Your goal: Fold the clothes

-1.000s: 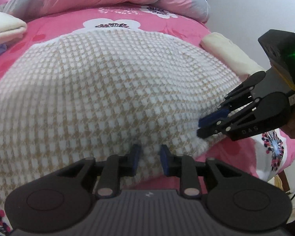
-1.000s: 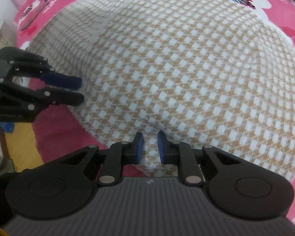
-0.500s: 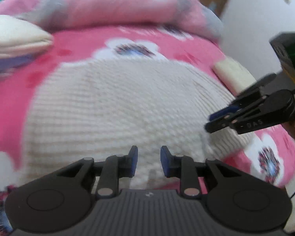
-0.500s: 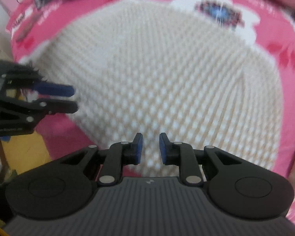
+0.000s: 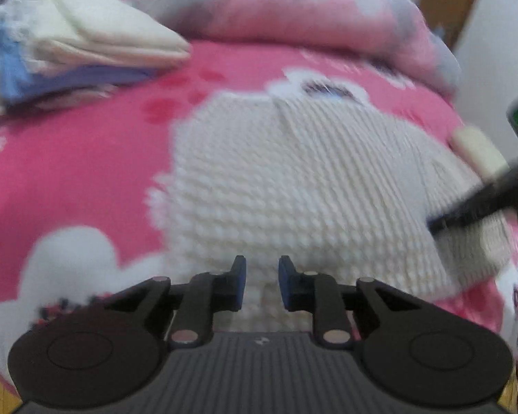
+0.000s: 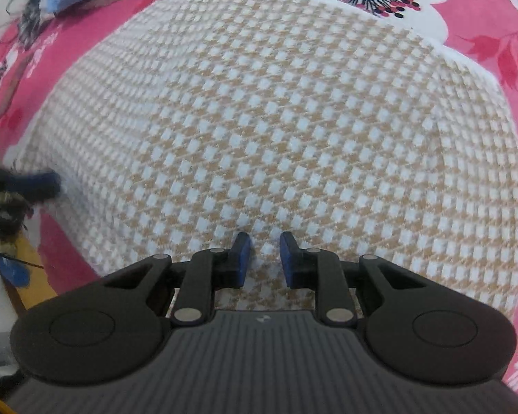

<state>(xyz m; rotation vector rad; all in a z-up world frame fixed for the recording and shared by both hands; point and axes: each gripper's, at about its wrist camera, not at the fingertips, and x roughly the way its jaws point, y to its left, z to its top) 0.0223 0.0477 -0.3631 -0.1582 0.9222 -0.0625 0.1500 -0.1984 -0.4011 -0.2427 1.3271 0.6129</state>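
The checked garment [image 6: 293, 131] lies spread across the pink flowered bedcover [image 6: 483, 45], its near edge toward you. That is likely why both your grippers sit along that edge: from there you can carry it over the rest for a fold. In the left wrist view the cloth [image 5: 293, 189] is blurred and shows its pale woven side.

Your left gripper [image 5: 261, 283] has its jaws closing, down to a narrow gap, with the garment's edge rising between the blue pads [image 5: 239, 284]; whether they already pinch it, you cannot tell. Your right gripper [image 6: 263, 259] is just as narrow, cloth showing in the gap, grip equally unclear.

Folded laundry [image 5: 86, 48] is stacked farther back on the bed.
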